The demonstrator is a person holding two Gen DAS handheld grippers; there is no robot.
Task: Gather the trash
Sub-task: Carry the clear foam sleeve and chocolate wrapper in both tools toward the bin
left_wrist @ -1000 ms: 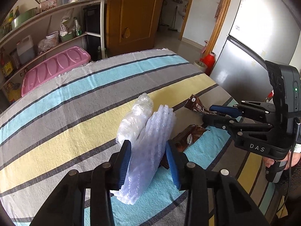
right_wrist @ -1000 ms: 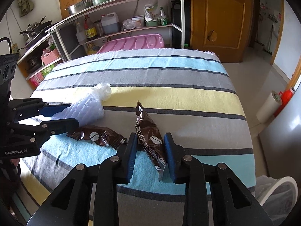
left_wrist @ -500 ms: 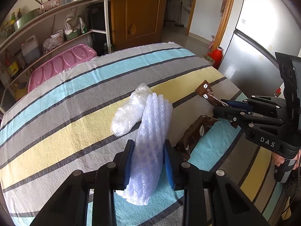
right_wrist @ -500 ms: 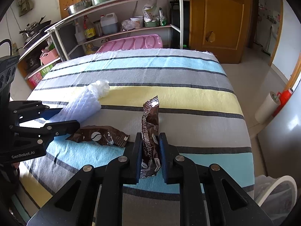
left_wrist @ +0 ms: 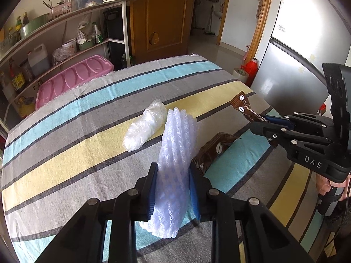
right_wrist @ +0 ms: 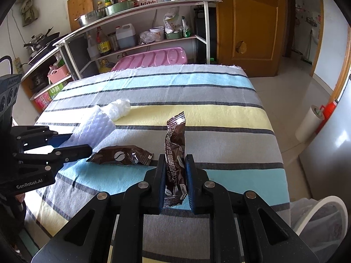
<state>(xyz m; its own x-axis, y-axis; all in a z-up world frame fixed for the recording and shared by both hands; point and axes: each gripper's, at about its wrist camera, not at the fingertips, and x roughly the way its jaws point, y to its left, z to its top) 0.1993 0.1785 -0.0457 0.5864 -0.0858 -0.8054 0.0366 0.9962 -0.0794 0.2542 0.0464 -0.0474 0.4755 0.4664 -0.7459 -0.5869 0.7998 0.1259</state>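
Striped tablecloth point(left_wrist: 65, 153), trash in both grippers.
My left gripper point(left_wrist: 173, 188) squeezes foam wrap point(left_wrist: 175, 164); my right gripper point(right_wrist: 175, 182) pinches a coffee sachet point(right_wrist: 175, 144).

The foam sheet point(left_wrist: 175, 162) stands up between the left gripper's point(left_wrist: 172, 188) pads at the 6 o'clock edge of the table point(left_wrist: 65, 131). A crumpled plastic bag point(left_wrist: 144, 127) lies on the cloth at its 11 o'clock, just beside it. A coffee sachet point(left_wrist: 210, 151) lies flat at its 2 o'clock, touching it. In the right wrist view, a second sachet point(right_wrist: 175, 153) stands upright in the right gripper point(right_wrist: 175, 179). Shelves point(right_wrist: 140, 32) stand beyond the table at 11 o'clock, a bin point(right_wrist: 322, 221) at 4 o'clock.
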